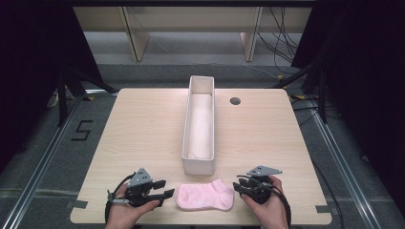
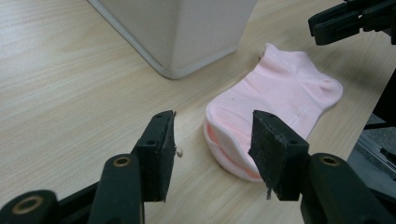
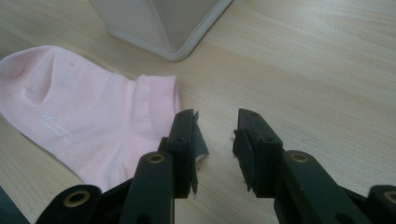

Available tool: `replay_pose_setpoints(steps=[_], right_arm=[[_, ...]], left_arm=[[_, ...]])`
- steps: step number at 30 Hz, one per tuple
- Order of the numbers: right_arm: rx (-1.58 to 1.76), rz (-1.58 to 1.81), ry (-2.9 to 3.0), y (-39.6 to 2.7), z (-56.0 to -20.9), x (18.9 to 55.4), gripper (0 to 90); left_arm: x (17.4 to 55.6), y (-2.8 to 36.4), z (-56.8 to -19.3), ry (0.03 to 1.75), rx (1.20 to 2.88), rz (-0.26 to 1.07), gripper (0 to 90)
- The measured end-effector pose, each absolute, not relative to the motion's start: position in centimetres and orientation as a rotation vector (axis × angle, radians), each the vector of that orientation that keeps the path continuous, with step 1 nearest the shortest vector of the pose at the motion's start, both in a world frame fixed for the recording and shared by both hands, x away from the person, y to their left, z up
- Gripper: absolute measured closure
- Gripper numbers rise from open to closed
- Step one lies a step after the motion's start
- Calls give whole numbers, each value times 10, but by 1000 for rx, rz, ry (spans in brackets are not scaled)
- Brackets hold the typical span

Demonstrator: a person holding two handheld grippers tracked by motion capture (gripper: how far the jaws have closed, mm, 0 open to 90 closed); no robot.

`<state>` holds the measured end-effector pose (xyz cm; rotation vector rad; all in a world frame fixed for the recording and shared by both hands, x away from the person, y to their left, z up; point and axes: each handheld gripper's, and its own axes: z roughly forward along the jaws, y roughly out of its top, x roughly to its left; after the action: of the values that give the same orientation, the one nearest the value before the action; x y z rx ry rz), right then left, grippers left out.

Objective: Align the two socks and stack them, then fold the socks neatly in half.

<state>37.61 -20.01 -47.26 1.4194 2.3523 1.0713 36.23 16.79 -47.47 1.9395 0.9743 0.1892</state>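
Observation:
A pink ankle sock (image 1: pixel 205 195) lies flat near the table's front edge, between my two grippers. My left gripper (image 1: pixel 165 189) sits just left of it, jaws apart and pointing at the sock. In the left gripper view the gripper (image 2: pixel 212 135) is open, and the folded end of the sock (image 2: pixel 280 88) lies just past its right jaw without being pinched. My right gripper (image 1: pixel 237 187) rests at the sock's right end. In the right gripper view it (image 3: pixel 216 130) is open over bare wood, with the sock's cuff (image 3: pixel 159 93) beside its left jaw.
A long white box (image 1: pixel 198 164) stands lengthwise in the middle of the wooden table (image 1: pixel 143 133), its near end just behind the sock. A dark round hole (image 1: pixel 235 100) sits at the back right. The table's front edge runs close under both hands.

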Motion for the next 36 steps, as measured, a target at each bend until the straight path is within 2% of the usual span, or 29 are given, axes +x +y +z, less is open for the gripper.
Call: replay_pose_setpoints(steps=[26, 29, 36], right_arm=[[1472, 1080, 2388, -194, -479, 384, 623], [1550, 1069, 2376, -191, -479, 383, 617], [1459, 1028, 2407, -191, -483, 387, 638]], left_arm=[[363, 143, -498, 1019, 1992, 38, 497], [365, 141, -501, 1027, 2005, 45, 513], [369, 139, -503, 1017, 2079, 64, 589]])
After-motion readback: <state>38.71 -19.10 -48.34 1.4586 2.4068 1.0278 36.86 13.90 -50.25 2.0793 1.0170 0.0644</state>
